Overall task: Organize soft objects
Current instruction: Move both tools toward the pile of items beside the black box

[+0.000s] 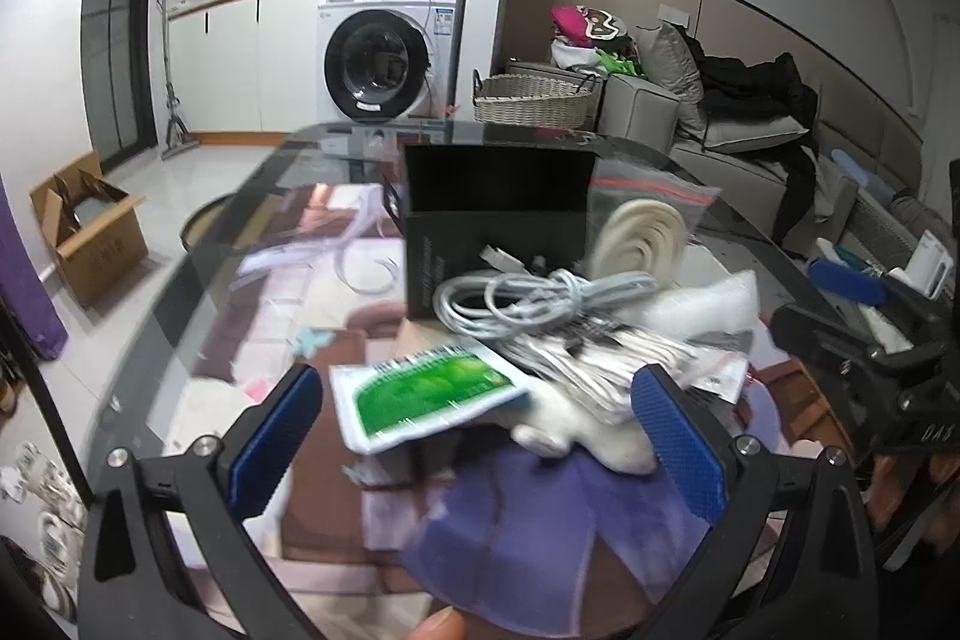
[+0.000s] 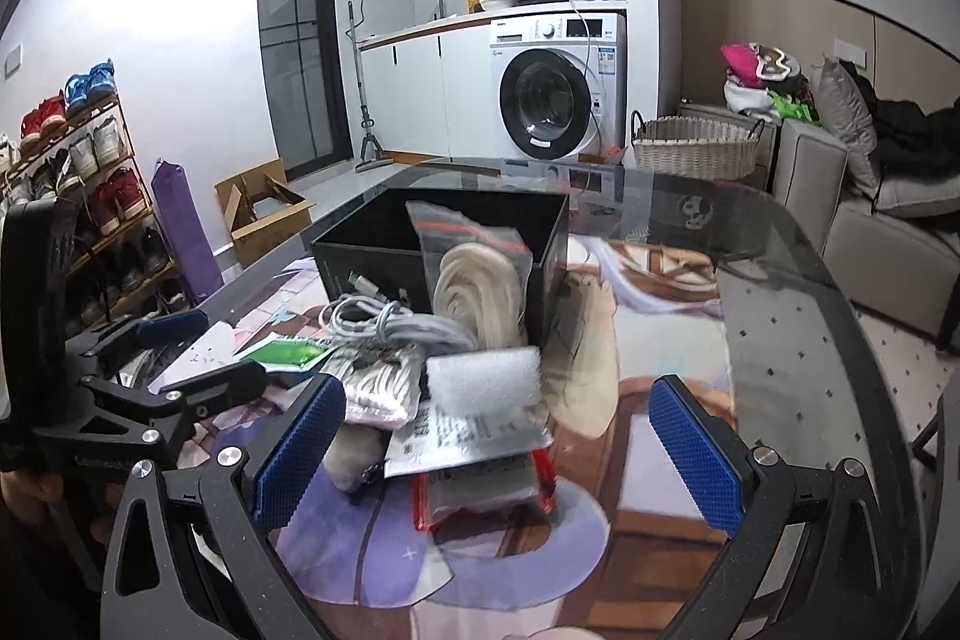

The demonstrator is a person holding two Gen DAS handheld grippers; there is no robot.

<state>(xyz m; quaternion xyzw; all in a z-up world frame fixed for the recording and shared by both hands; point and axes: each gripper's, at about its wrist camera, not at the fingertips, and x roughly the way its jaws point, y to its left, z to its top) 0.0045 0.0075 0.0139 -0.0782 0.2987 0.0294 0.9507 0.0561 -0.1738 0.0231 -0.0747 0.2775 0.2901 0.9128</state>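
A pile of soft things lies on the glass table point(image 2: 780, 292) in front of an open black box point(image 1: 498, 208) point(image 2: 444, 232). In it are a green and white sachet point(image 1: 420, 394) point(image 2: 288, 353), a coiled white cable point(image 1: 528, 298) point(image 2: 384, 322), a zip bag of cream cord point(image 1: 642, 232) point(image 2: 480, 292), a white foam block point(image 2: 486, 379) point(image 1: 714, 304) and flat printed packets point(image 2: 474, 430). My left gripper point(image 1: 480, 436) is open, just short of the sachet. My right gripper point(image 2: 498, 448) is open, its jaws either side of the packets.
A wicker basket point(image 2: 696, 148) and a sofa with cushions and clothes point(image 2: 870, 196) stand behind the table. A washing machine point(image 2: 558, 94) is at the back. A shoe rack point(image 2: 78, 172) and a cardboard box point(image 2: 264, 208) are on the left.
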